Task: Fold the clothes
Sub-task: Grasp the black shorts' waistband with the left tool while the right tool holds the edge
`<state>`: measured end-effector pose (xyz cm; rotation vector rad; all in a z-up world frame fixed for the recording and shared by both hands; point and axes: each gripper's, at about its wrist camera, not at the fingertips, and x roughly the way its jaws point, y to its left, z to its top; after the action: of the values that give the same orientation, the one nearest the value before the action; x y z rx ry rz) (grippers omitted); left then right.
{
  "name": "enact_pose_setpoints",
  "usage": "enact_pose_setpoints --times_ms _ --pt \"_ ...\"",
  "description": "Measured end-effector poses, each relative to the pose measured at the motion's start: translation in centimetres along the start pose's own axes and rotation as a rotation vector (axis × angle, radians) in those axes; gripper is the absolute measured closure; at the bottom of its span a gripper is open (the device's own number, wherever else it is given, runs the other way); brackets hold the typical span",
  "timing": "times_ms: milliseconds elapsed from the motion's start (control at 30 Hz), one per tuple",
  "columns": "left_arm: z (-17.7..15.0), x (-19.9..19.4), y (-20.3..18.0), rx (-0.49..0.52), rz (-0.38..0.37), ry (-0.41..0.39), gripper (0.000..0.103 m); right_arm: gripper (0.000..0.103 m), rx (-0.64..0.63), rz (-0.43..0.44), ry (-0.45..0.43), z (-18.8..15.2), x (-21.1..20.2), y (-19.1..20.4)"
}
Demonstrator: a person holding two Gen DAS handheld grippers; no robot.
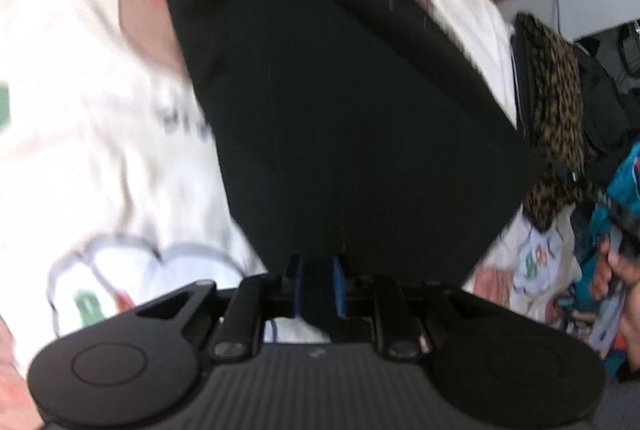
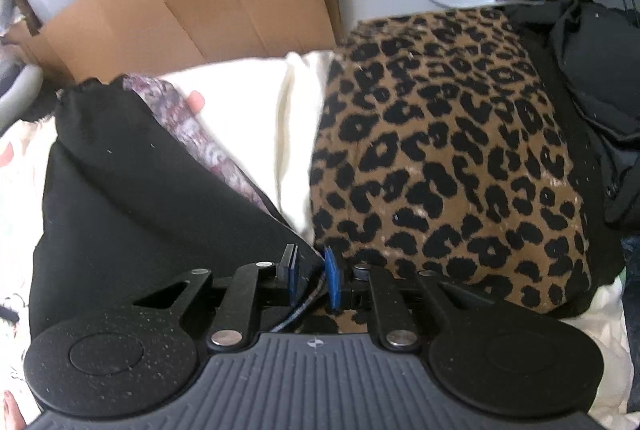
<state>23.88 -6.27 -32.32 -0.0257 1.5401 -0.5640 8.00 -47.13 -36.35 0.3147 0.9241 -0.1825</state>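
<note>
left claw (image 1: 318, 286): blue pads sitting narrowly apart, black garment (image 1: 332, 102) running between them; looks like it is gripping the cloth, though blur is making pad contact hard to confirm
right claw (image 2: 312, 280): pads standing apart, corner of the black garment (image 2: 160, 198) lying in the gap, not pinched
black garment: spreading ahead of both claws, draping over white printed fabric (image 1: 88, 134)
leopard-print garment (image 2: 448, 166): lying ahead and right of the right claw
cardboard box (image 2: 208, 2): standing beyond the clothes
</note>
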Motion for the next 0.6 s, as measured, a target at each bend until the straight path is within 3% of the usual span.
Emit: enact_pose_setpoints --times_ms 300,600 --pt "8.2 -3.4 -1.7 0.025 0.074 -0.132 0.087 0.082 -0.005 0.095 -0.051 0.8 1.3 1.3" --pt "15.6 -4.1 -4.8 -0.032 0.076 -0.285 0.081 0.082 0.048 0.176 -0.085 3.3 3.5 2.5"
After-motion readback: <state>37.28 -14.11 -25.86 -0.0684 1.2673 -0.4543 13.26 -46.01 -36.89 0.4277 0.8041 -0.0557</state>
